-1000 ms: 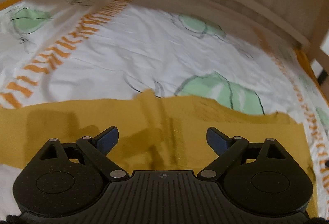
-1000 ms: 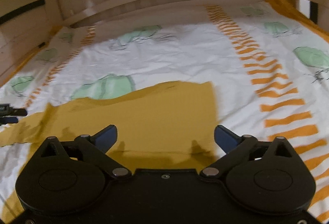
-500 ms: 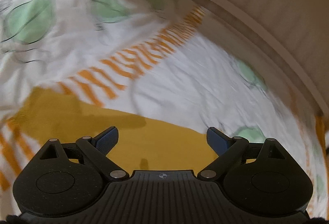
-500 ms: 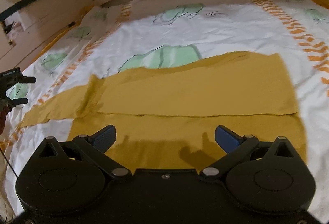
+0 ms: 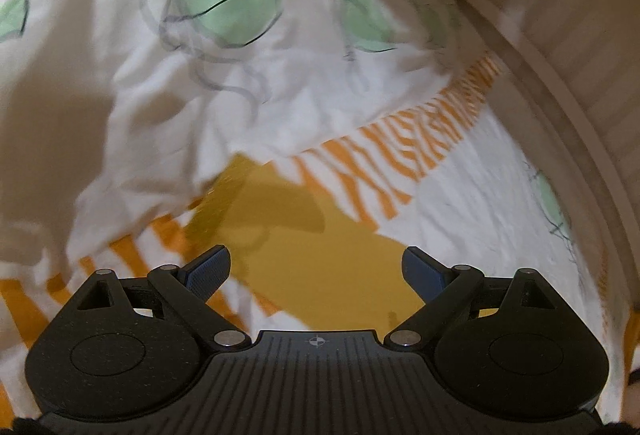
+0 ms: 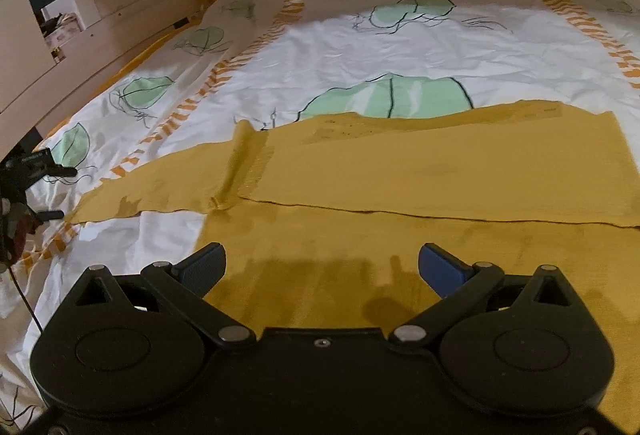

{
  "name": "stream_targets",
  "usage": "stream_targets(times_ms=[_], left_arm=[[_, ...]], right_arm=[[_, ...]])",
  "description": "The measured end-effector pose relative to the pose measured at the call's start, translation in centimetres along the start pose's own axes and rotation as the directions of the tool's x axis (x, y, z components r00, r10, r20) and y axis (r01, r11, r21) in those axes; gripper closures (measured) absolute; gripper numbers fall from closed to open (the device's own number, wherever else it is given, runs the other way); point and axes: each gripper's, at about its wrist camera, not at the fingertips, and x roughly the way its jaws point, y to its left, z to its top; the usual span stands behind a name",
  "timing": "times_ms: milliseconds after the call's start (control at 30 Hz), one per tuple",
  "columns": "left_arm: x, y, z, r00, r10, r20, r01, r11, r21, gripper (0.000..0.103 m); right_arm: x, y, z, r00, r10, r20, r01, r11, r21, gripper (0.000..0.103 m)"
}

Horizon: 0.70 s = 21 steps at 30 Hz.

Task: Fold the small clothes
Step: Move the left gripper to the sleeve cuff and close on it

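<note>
The left gripper [image 5: 316, 267] is wide and holds nothing, over the long sleeve [image 5: 280, 219] that sticks out at 9 o'clock. The yellow shirt [image 6: 440, 171] lies flat on the bed [image 6: 400, 55], one side already folded over. The right gripper [image 6: 322, 263] is wide and empty too. The sleeve looks next.

No readable text, labels, brands or numbers in either view. Only sign: small crosshair registration mark [image 5: 316, 341] moulded on top centre of left hand-held gripper [image 5: 316, 267] body. Sheet [image 6: 400, 47] print is leaves and orange dashes, no lettering. Faint marks along top edge of mustard garment [image 6: 440, 171], too small to read.
</note>
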Motion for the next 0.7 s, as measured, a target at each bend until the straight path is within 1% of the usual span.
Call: stream_targets(times_ms=[133,200,300,433,567,600,667,700], left_arm=[[1.1,2.0,-0.3,0.999,0.014,-0.032,-0.016,0.997,-0.072,0.01],[1.6,2.5,-0.4,0.999,0.013,-0.045,-0.017,0.996,-0.085,0.01],[2.3,2.8,-0.1,0.999,-0.01,-0.032,0.007,0.995,-0.104,0.009],[3.6,2.8,0.1,0.999,-0.027,-0.019,0.025,0.995,-0.098,0.009],[4.0,2.7,0.3,0.999,-0.042,-0.012,0.041,0.996,-0.075,0.009],[4.0,2.8,0.4,0.998,-0.055,-0.004,0.054,0.995,-0.081,0.012],[4.0,3.2,0.5,0.996,-0.086,0.019,0.088,0.99,-0.114,0.029],[4.1,3.6,0.5,0.995,-0.098,0.019,0.1,0.985,-0.138,0.049]], right_arm=[[0.2,0.5,0.1,1.0,0.011,-0.006,-0.011,1.0,0.0,0.0],[0.2,0.5,0.1,1.0,0.012,-0.008,-0.012,1.0,0.0,0.0],[0.2,0.2,0.2,1.0,0.014,-0.011,-0.014,1.0,0.005,0.0],[0.5,-0.6,-0.2,1.0,0.007,-0.026,-0.006,1.0,0.021,0.0],[0.8,-1.4,-0.7,0.999,-0.001,-0.04,0.002,0.999,0.037,0.0],[0.8,-1.7,-0.9,0.999,-0.002,-0.044,0.003,0.999,0.041,0.0],[0.6,-2.1,-1.1,0.999,-0.001,-0.049,0.003,0.999,0.051,0.0],[0.5,-2.4,-1.2,0.999,0.0,-0.05,0.003,0.998,0.057,0.0]])
